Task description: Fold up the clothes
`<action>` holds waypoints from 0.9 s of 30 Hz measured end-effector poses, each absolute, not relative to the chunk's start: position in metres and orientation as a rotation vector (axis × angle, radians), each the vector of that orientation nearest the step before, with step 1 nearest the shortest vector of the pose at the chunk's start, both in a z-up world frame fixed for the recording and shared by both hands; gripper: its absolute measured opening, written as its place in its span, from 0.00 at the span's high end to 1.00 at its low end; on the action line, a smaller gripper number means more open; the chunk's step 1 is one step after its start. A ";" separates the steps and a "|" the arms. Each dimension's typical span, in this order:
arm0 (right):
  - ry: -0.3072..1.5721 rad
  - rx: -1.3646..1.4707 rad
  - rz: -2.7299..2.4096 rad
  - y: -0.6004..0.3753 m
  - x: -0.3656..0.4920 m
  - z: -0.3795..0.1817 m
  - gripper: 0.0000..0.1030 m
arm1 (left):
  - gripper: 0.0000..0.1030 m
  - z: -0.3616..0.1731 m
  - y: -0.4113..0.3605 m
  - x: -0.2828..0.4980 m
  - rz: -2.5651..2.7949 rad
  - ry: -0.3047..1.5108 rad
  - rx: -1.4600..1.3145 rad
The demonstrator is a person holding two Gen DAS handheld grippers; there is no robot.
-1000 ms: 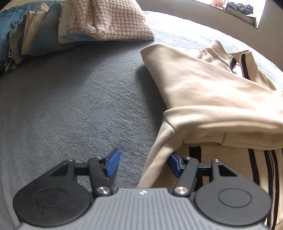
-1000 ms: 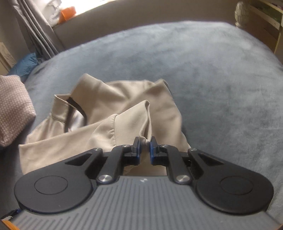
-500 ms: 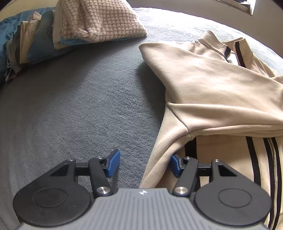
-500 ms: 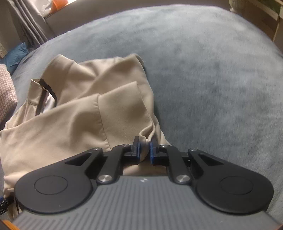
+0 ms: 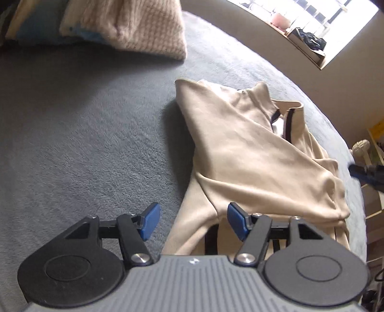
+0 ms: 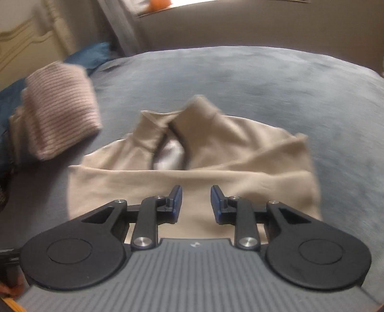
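Grey blanket point(image 6: 264, 79), beige jacket point(image 6: 240, 148) newly out of right gripper's point(image 6: 196, 204) just-opened jaws.

Grey blanket point(image 5: 84, 134), bright window point(image 5: 312, 21), grey curtain point(image 6: 120, 26)

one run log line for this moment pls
stage: sleeve folded across beige jacket | left hand-held gripper: open, empty | right hand-held gripper: jaws just opening, cloth released | surface: grey blanket

text: none legible | labels: none | brands: none | numbers: none | signs: none
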State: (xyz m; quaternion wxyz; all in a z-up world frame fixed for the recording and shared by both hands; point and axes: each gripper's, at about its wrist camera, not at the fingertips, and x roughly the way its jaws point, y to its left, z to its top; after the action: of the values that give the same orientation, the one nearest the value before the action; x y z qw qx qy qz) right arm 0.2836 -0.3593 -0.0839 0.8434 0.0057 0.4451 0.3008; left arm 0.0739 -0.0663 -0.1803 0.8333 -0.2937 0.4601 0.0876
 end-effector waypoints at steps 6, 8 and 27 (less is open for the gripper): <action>0.902 -0.305 1.198 -0.169 0.278 -0.090 0.44 | 0.48 -0.208 -0.056 0.074 0.155 0.964 -0.726; 0.863 -0.475 1.260 -0.115 0.274 -0.101 0.44 | 0.51 -0.211 -0.056 0.070 0.126 0.950 -0.724; 1.122 -0.136 0.982 -0.067 0.333 -0.168 0.98 | 0.93 -0.237 -0.048 0.047 0.109 0.923 -0.914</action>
State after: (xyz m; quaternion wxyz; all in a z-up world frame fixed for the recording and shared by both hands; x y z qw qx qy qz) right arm 0.3330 -0.0668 -0.1685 0.7327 -0.0618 0.5101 0.4463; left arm 0.0472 -0.0478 -0.2367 0.7950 -0.4253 0.4295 0.0506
